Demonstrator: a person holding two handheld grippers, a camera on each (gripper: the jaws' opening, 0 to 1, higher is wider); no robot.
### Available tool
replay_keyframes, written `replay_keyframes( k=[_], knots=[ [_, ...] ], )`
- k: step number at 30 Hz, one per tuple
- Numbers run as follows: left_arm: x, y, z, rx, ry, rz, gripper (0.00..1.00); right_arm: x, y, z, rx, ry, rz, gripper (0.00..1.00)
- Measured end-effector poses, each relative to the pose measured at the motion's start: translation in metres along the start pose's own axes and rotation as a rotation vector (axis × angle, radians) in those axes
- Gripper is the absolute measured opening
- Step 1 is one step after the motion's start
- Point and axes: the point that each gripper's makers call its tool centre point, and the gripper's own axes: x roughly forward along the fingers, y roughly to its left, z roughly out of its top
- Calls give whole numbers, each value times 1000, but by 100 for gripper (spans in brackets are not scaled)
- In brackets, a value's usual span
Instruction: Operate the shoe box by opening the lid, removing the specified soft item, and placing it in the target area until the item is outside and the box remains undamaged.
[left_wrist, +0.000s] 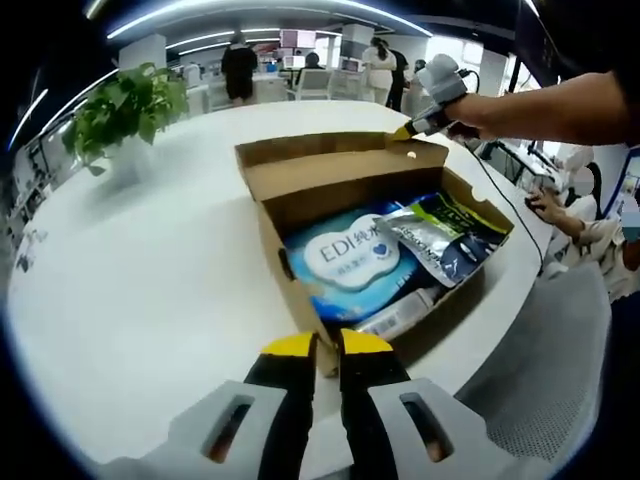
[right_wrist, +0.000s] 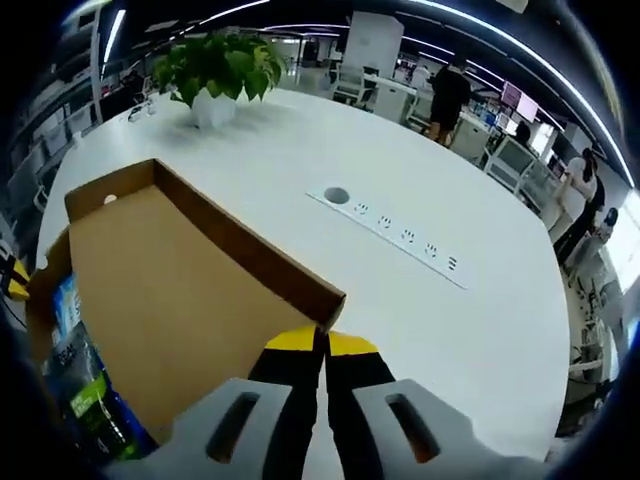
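Holding lid (right_wrist: 190, 290) open: right gripper (right_wrist: 322, 345) pinches its rim, left gripper (left_wrist: 327, 347) pinches box (left_wrist: 300, 305) wall. Next: release one, grab wipes pack (left_wrist: 345, 258).

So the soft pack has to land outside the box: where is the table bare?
Widest bare patch: the white table between the plant and the box. Also bare: the tabletop between the lid and the socket strip, and beyond the strip. Crowded: inside the box, full of packs, and its corners, where the left gripper and right gripper pinch the cardboard.
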Motion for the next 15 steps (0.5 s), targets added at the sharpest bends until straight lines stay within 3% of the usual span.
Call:
replay_keyframes(
  k=[15],
  knots=[
    [-1, 0, 0, -6, 1, 3, 5, 17, 9, -24, 5, 98, 22, 0]
  ],
)
